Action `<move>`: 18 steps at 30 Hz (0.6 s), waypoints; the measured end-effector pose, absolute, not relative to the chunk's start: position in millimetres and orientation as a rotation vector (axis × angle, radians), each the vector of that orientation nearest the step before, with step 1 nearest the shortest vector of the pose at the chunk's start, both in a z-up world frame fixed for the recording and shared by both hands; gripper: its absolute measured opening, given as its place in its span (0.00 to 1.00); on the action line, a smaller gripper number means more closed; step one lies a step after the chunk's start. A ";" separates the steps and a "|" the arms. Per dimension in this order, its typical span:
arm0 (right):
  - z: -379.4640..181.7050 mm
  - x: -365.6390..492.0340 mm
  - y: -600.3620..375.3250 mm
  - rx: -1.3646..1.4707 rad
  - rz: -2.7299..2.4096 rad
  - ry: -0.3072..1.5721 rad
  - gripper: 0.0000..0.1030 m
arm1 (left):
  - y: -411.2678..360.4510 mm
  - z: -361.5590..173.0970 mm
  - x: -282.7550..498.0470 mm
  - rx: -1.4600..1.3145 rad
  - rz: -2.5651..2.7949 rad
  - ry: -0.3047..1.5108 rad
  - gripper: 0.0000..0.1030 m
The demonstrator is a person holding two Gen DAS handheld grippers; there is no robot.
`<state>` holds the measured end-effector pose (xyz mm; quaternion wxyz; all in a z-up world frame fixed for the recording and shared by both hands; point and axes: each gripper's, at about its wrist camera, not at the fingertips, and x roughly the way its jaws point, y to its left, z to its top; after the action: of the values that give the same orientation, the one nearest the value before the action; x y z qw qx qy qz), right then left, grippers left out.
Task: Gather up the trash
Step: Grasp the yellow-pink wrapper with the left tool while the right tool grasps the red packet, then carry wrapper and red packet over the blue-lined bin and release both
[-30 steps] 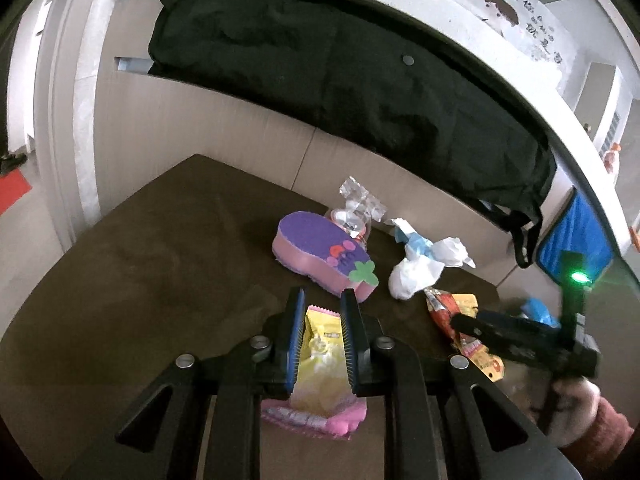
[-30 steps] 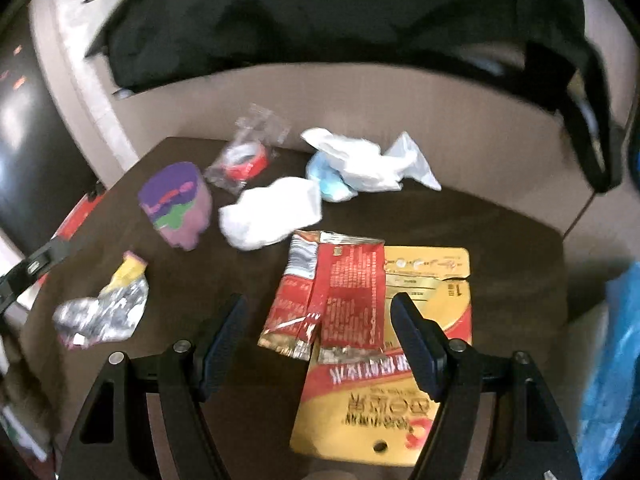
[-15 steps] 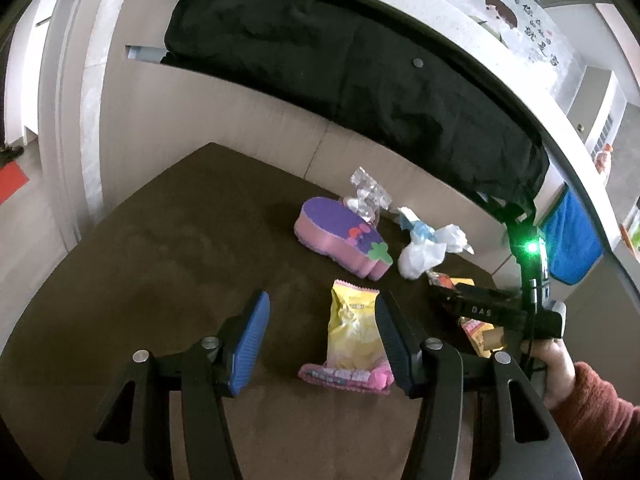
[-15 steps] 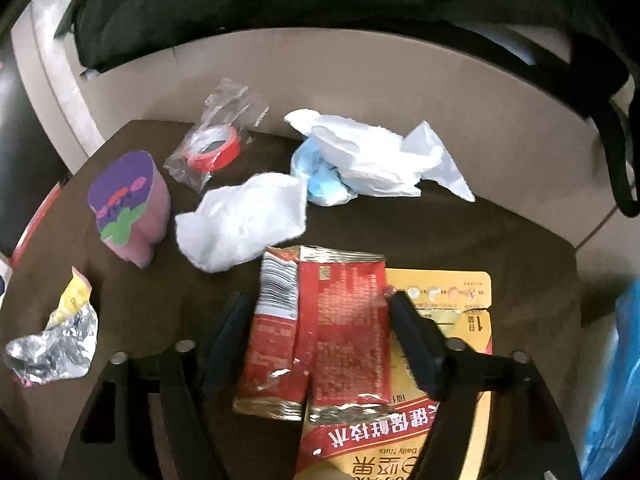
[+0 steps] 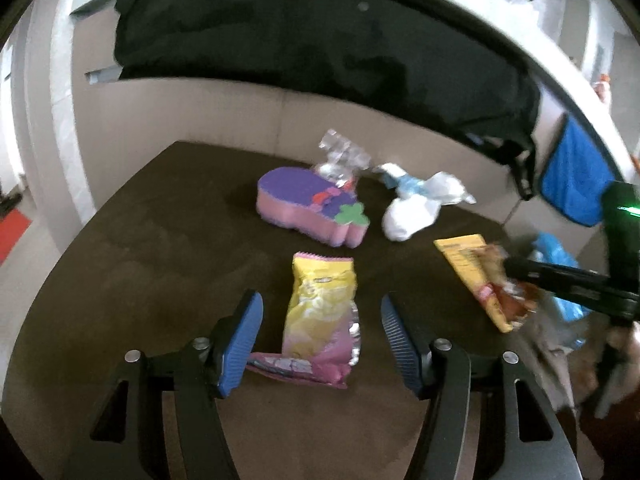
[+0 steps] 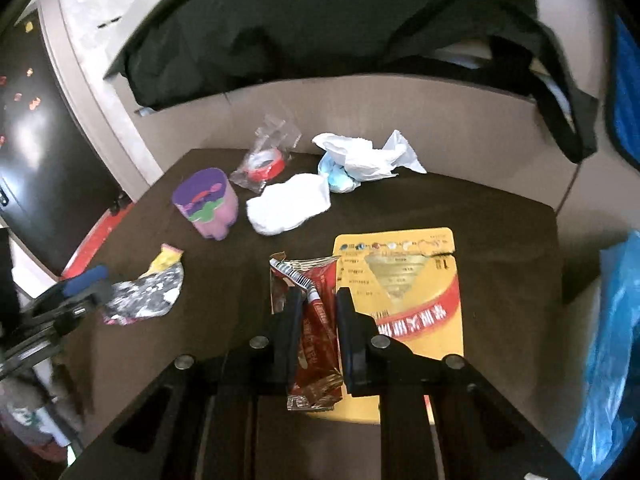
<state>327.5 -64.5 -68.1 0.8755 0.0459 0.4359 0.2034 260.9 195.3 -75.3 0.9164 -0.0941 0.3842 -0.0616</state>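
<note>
On dark brown tabletop [image 6: 500,216], far left, L gripper [image 5: 322,344] w/ jaws opening, well apart; yellow-pink snack wrapper [image 5: 320,320] lies flat between them, pads not touching it. Just beyond it sits purple-pink foam block [image 5: 310,206], then clear bag w/ red tape roll [image 6: 266,160], white crumpled tissue [image 6: 290,208] & white-blue wad [image 6: 360,160] toward back edge. Centre-right, R gripper [image 6: 318,312] jaws closing narrow on red foil sachet [image 6: 316,332], pads pressing its sides; sachet overlaps yellow-red flat packet [image 6: 408,280]. Far right, blue plastic bag [image 6: 608,360] hangs off table edge
</note>
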 end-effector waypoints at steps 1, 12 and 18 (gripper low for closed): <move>-65.3 323.3 -67.4 0.106 0.428 0.905 0.15 | 195.8 -78.3 263.5 -0.199 -0.111 0.805 0.60; -65.0 296.5 -91.3 0.142 0.447 0.898 0.15 | 192.7 -97.4 281.0 -0.210 -0.055 0.881 0.44; -68.4 287.1 -96.6 0.155 0.453 0.899 0.15 | 189.2 -96.4 280.0 -0.205 -0.059 0.866 0.30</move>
<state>287.1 -96.6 -68.4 0.8730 0.0744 0.4305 0.2169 280.0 189.2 -96.4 0.9021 -0.0989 0.4190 -0.0286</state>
